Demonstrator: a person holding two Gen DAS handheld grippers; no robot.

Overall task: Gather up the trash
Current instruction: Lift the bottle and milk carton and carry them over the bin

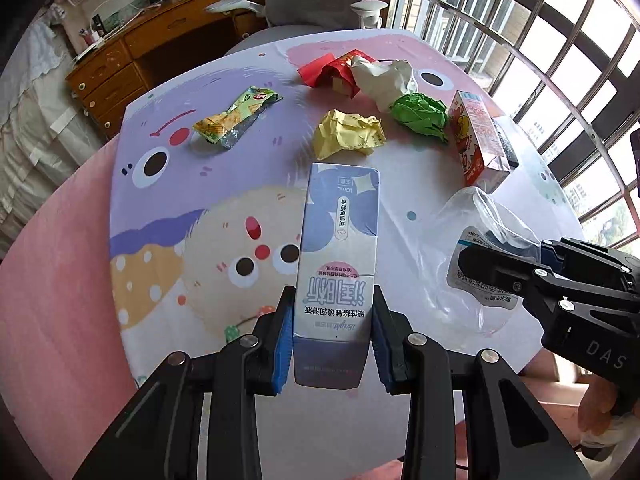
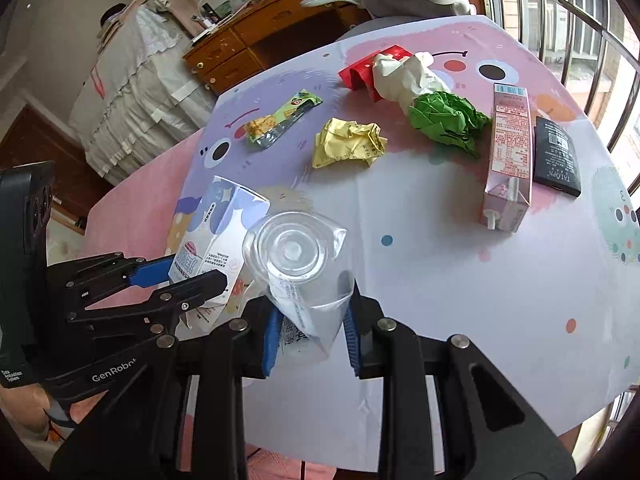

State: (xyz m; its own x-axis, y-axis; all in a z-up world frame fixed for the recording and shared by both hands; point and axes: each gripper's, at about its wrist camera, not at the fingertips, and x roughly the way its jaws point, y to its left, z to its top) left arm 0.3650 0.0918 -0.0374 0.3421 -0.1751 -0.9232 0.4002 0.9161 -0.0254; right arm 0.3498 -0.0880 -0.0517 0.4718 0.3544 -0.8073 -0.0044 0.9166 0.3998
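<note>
Left tool [image 1: 332, 336] pinches a blue carton [image 1: 340, 248], right tool [image 2: 310, 340] a clear bottle [image 2: 300, 264]; crumpled papers [image 1: 348, 134] lie beyond.

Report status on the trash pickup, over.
Left tool shut on blue box. Right tool shut on clear bag. Six trash pieces left on table. Nothing in the way.

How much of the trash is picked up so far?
Nothing looks binned yet; no bin shows. In hand: the left gripper clamps the blue box, and the right gripper clamps the clear cup. Left on the table: snack wrapper, yellow paper, green paper, white paper, red packet, pink carton, black box.
</note>
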